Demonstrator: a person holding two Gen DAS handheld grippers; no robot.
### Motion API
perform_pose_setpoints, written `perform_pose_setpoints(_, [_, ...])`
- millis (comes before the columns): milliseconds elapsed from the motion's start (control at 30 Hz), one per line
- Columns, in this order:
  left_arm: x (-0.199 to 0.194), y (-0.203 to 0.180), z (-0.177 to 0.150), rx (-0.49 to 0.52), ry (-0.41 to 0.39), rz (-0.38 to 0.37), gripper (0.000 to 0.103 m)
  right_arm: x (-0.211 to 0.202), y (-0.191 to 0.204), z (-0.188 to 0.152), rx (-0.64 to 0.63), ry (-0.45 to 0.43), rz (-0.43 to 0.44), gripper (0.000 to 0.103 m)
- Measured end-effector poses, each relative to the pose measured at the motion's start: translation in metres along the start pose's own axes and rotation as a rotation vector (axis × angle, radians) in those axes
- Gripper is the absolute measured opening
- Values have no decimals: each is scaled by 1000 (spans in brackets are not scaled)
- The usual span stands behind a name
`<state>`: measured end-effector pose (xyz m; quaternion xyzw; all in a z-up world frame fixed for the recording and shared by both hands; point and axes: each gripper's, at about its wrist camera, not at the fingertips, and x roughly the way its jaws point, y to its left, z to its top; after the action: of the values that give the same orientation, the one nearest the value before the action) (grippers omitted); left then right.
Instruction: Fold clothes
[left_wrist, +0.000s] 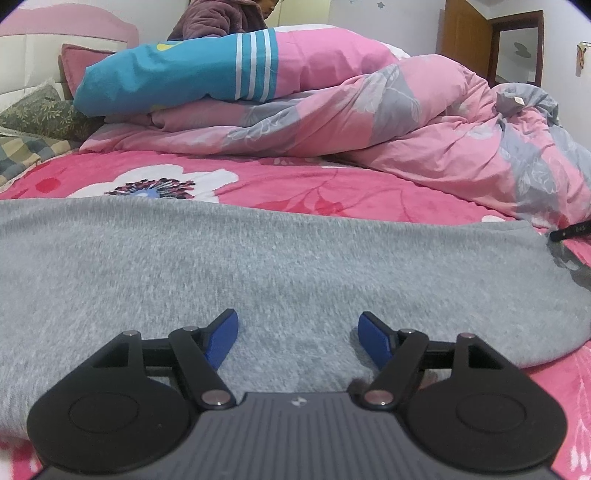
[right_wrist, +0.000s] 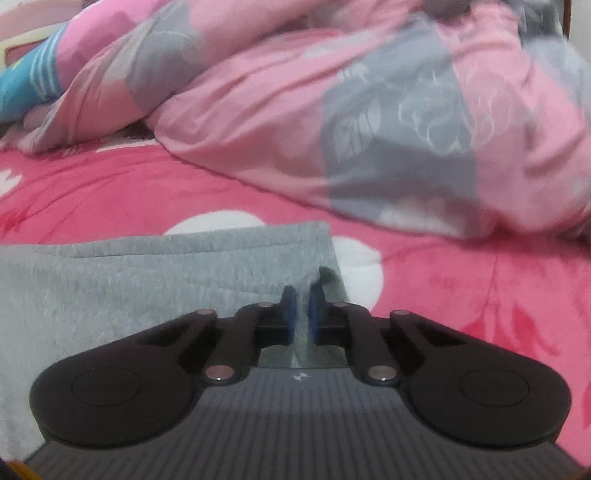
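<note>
Grey sweater (right_wrist: 129, 280) stretching toward nine o'clock; right gripper (right_wrist: 300, 314) clamped on its corner, left gripper (left_wrist: 298, 339) spread, empty.

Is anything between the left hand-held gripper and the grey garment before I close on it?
Nothing visible. The left hand-held gripper hangs open right over the grey garment, with only bare knit between its blue pads. The right hand-held gripper is already shut on the garment's corner.

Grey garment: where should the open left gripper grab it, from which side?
Probably the near hem of the grey garment, coming in low from the front. It lies flat on the pink bedspread, so only edges offer a pinchable fold under the left gripper.
</note>
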<state>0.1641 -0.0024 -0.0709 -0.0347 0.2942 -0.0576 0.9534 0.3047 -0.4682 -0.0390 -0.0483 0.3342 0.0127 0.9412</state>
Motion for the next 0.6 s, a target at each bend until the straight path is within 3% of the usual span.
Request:
perform_pose_setpoints(133, [-2,-2,2,7,2,13,73,-17,5,9,-50,-84,-88,3])
perform_pose_setpoints(267, [-3,1,7,-16,4,30,72,-26,4,27,-69,-137,-120,3])
perform_pose_setpoints(600, [-1,6,11,-23,3,67,72,1,8,55,-79,-148,-144,3])
